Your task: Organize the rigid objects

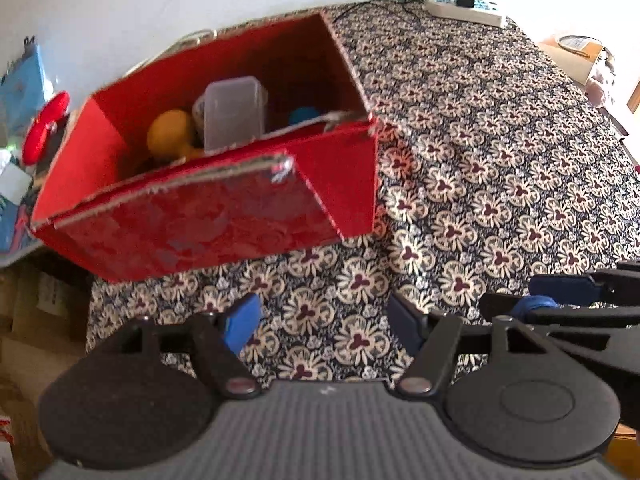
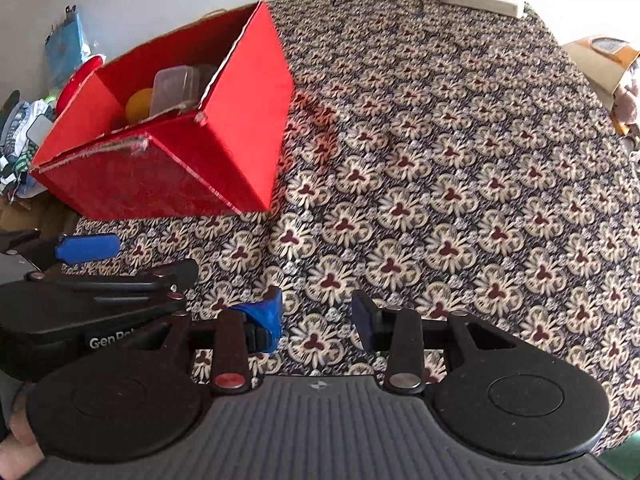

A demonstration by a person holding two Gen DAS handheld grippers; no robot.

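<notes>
guessing the red box [image 1: 208, 200] upper left could get knocked; left gripper [image 1: 320, 320] and right gripper [image 2: 318, 316] both gape, holding nothing

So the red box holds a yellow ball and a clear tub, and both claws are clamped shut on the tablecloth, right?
Not quite: both grippers, left and right, are open and hold nothing, as each wrist view shows. The red box does hold a yellow ball and clear tub.

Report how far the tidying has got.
Looks done: the red box holds a clear container, a yellow ball and something blue. In hand: nothing; the left gripper and right gripper are open. Left: no loose items visible on the tablecloth.
</notes>
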